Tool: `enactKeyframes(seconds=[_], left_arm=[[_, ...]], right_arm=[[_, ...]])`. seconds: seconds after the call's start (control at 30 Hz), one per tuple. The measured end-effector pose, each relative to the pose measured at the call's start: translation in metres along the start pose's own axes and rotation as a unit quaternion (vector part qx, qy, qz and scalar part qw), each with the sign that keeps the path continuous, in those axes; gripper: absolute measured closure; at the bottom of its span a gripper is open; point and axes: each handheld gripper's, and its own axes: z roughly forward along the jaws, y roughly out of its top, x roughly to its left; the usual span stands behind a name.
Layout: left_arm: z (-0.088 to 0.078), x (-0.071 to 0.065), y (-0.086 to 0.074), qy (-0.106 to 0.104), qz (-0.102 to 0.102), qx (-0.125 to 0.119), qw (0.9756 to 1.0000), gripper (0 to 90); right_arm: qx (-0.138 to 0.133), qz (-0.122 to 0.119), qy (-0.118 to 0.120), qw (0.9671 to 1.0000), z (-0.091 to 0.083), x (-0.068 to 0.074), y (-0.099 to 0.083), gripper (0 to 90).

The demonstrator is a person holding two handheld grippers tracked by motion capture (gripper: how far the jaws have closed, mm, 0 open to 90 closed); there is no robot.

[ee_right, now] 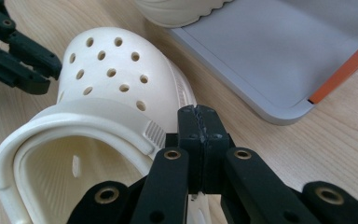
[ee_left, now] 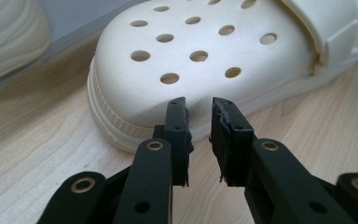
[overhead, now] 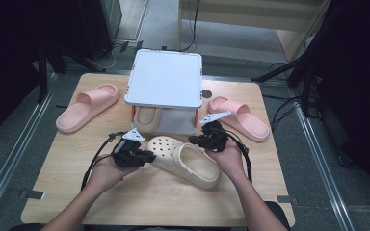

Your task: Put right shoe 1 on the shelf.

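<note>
Clog (overhead: 185,159): on your table (overhead: 139,204), outside the rack (overhead: 166,79).
Rack: holds another clog (overhead: 147,119).
Your left gripper (ee_left: 199,116): open at the toe.
Your right gripper (ee_right: 199,122): closed, empty.

From my seat, the cream clog (overhead: 185,159) lies mid-table with bare wood (overhead: 139,202) open all along 6 o'clock. At 12 the grey two-tier rack (overhead: 165,79) blocks the way, another cream shoe (overhead: 147,118) tucked on its lower shelf. Pink slides stand at 10 (overhead: 86,107) and 2 (overhead: 240,118), leaving free lanes at 9 and 3.
</note>
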Motion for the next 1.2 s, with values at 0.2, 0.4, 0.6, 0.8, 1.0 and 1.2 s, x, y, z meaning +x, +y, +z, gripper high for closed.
enactKeyframes(seconds=[0.2, 0.4, 0.6, 0.8, 1.0, 1.2], left_arm=[[0.003, 0.007, 0.007, -0.004, -0.003, 0.002, 1.0000, 74.4], [0.011, 0.009, 0.015, 0.003, 0.007, -0.001, 1.0000, 73.7], [0.016, 0.015, 0.023, -0.005, 0.001, -0.002, 1.0000, 73.4], [0.021, 0.019, 0.030, -0.014, 0.004, -0.001, 0.9999, 74.4], [0.026, 0.020, 0.037, -0.016, 0.010, 0.004, 0.9998, 74.8], [0.030, 0.022, 0.044, -0.021, 0.009, 0.009, 0.9997, 74.0]], right_arm=[[-0.004, 0.011, 0.005, 0.9999, -0.004, 0.004, -0.009, 90.0], [0.007, 0.012, 0.003, 0.9999, -0.006, 0.014, -0.018, 90.0], [0.007, 0.019, 0.011, 0.9997, -0.008, 0.023, -0.025, 89.1], [-0.002, 0.030, 0.000, 0.9995, -0.010, 0.029, -0.031, 89.2], [-0.009, 0.046, -0.011, 0.9988, -0.013, 0.034, -0.036, 89.3], [-0.017, 0.052, -0.017, 0.9983, -0.015, 0.036, -0.041, 86.7]])
